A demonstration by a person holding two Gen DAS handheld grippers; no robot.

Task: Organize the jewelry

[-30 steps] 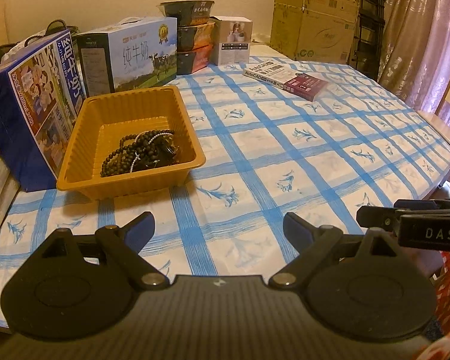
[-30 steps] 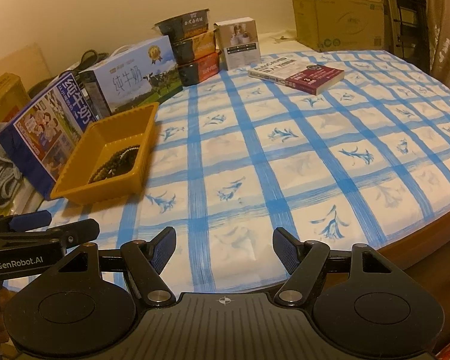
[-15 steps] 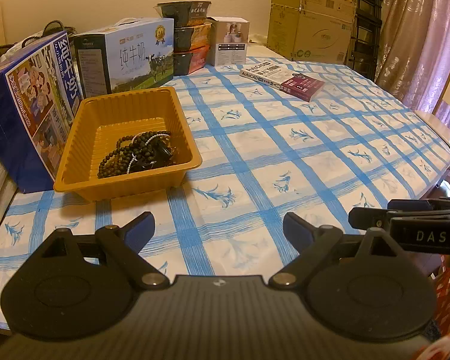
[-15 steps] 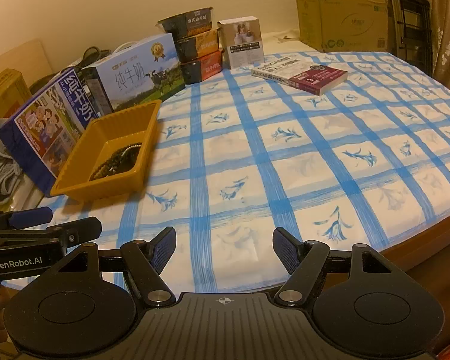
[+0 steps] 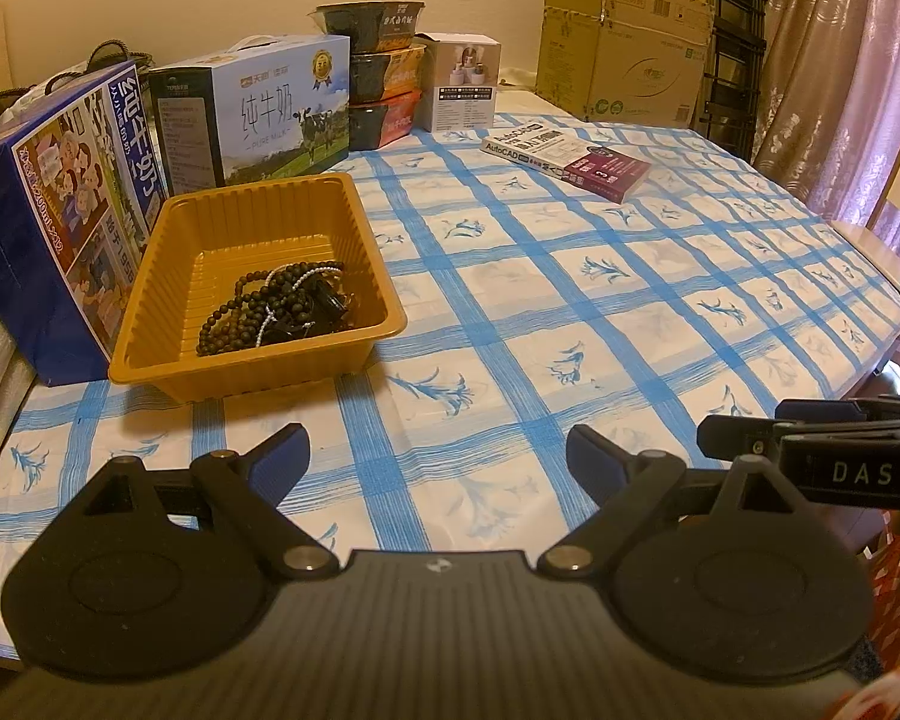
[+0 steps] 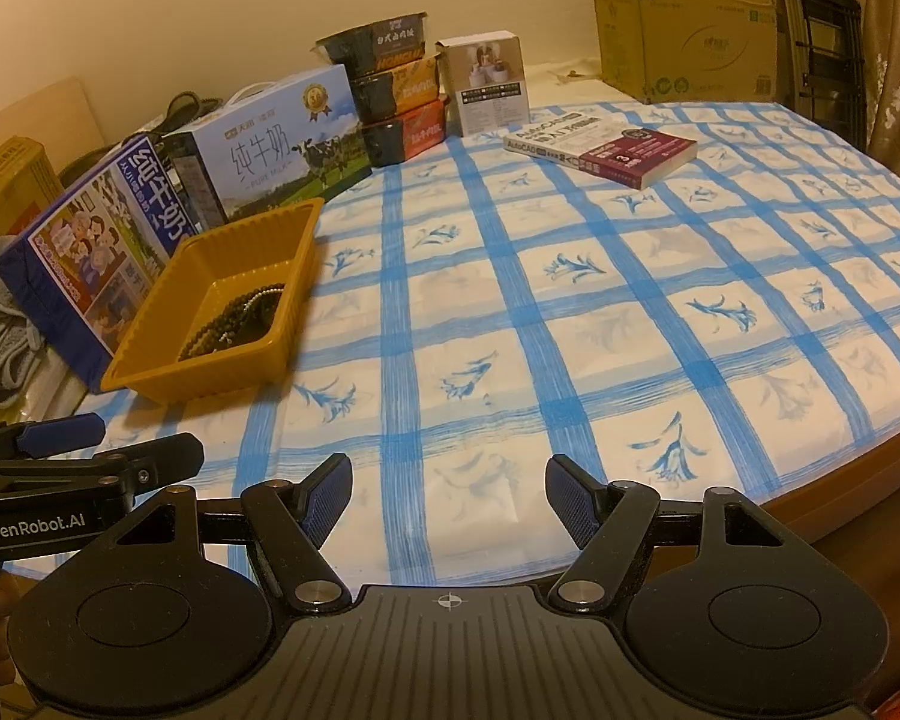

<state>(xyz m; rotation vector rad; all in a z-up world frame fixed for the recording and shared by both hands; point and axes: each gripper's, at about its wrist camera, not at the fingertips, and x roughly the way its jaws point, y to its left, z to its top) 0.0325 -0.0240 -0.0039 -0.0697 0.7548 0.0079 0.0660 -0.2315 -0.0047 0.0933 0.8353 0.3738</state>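
In ribbed plastic tray (image 5: 150,324) (rectangular): round wooden beads (image 5: 270,306).

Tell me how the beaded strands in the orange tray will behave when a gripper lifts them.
The beaded strands lie heaped and intertwined in the orange tray, so they would likely come up limp and dangling. One pinch may well drag several together. Round beads could slip between pads.

Dark bead strings (image 5: 273,312) lie tangled inside the orange tray (image 5: 150,324).
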